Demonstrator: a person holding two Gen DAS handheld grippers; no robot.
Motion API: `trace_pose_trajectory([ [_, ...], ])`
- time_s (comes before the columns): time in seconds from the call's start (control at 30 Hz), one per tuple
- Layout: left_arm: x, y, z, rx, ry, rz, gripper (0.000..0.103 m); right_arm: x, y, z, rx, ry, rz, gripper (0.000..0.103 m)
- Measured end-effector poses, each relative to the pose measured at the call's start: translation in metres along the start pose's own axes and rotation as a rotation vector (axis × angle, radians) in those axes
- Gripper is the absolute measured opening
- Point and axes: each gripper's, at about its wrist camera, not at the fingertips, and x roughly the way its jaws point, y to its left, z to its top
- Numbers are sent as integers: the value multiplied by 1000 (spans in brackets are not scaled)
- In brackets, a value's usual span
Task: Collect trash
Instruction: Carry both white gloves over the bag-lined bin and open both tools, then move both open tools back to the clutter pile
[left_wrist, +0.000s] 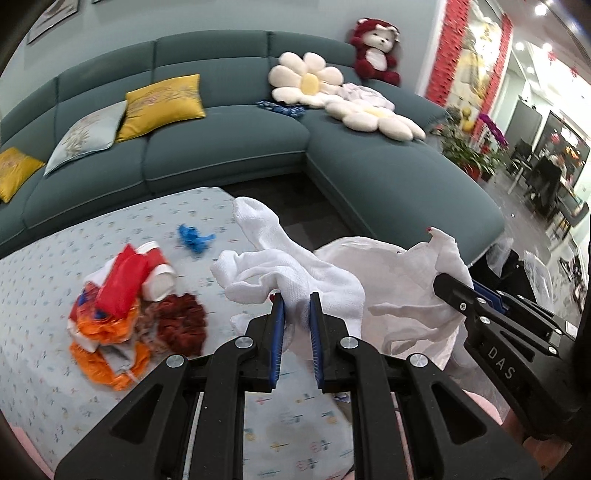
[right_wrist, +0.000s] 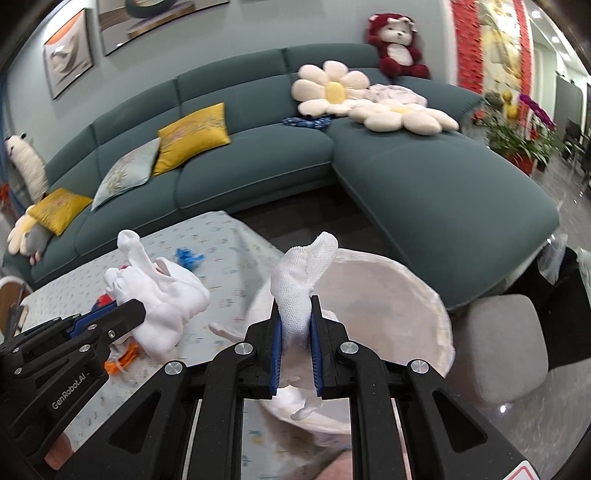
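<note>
White woven cloth is pinched between my left fingers (left_wrist: 297, 325), which are closed narrow on one rim of the thin white trash bag (left_wrist: 391, 280) so its mouth stays spread beside the trash pile (left_wrist: 129, 314) of red, orange and brown scraps on the patterned desk (left_wrist: 44, 369); the other gripper's black body reads "DAS". From the right wrist, my right fingers (right_wrist: 297, 328) clamp the opposite cloth-wrapped rim (mouth gaping toward the desk), and the left gripper's body reads "GenRobot.AI".
</note>
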Motion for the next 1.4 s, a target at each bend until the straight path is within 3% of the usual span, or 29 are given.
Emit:
trace_pose_trajectory([
  [0.47,36,-48,5,69,52,-39,14,19,-56,-7,72,32,-49,13],
  [0.63,45,-54,6,64,73,-50,18,26,-62,-8,78,41,-57,18],
  [0.87,48,-51,8,41,69,-41,36,30,-61,-8,74,42,-58,31],
  [1.37,37,-12,0,-37,61,7,37,19,-31,0,15,17,-34,40],
  [1.4,35,-5,-1,-47,59,15,41,18,-27,1,9,16,-32,41],
])
